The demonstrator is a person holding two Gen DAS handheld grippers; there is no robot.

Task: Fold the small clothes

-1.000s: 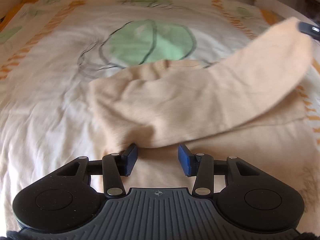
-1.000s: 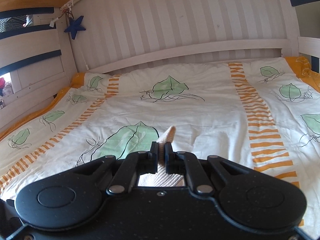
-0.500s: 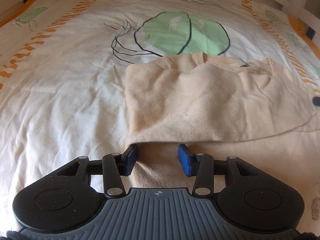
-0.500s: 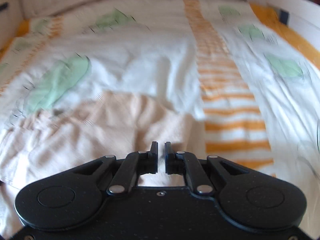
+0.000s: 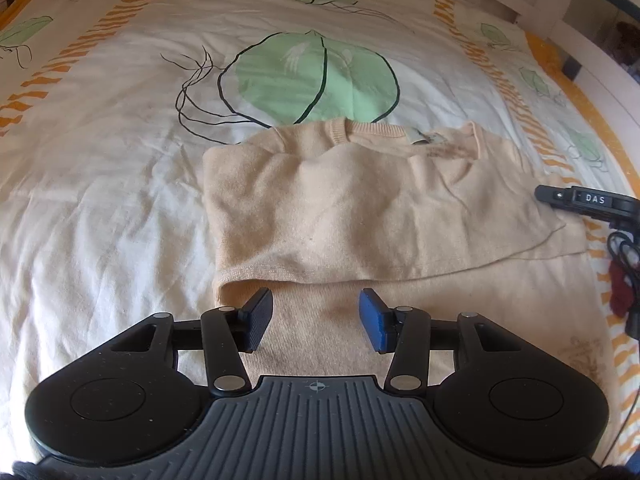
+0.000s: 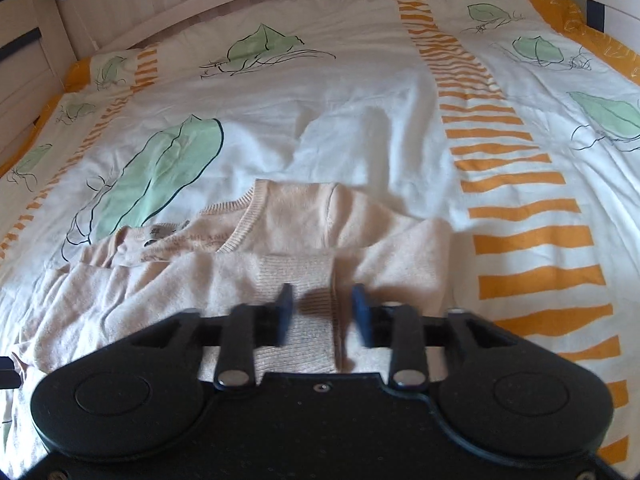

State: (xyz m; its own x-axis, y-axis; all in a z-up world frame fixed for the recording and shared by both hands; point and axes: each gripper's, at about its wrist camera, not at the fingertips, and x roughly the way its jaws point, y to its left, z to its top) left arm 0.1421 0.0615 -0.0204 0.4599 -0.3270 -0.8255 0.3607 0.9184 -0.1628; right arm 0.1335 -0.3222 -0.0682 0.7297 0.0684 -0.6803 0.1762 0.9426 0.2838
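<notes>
White duvet (image 5: 100,208) with green leaves and orange stripes covers the bed, and the peach sweater (image 5: 360,208) lies flat just below the big green leaf (image 5: 316,80). So far one sleeve (image 6: 248,276) is folded across the chest, its ribbed cuff ending up between the right gripper (image 6: 323,312) jaws, which have just been opening and now stand apart, holding nothing. The left gripper (image 5: 316,320) hovers half open over the lower body, empty too. I'd say it's maybe a third done; the other sleeve and the bottom fold look left.
</notes>
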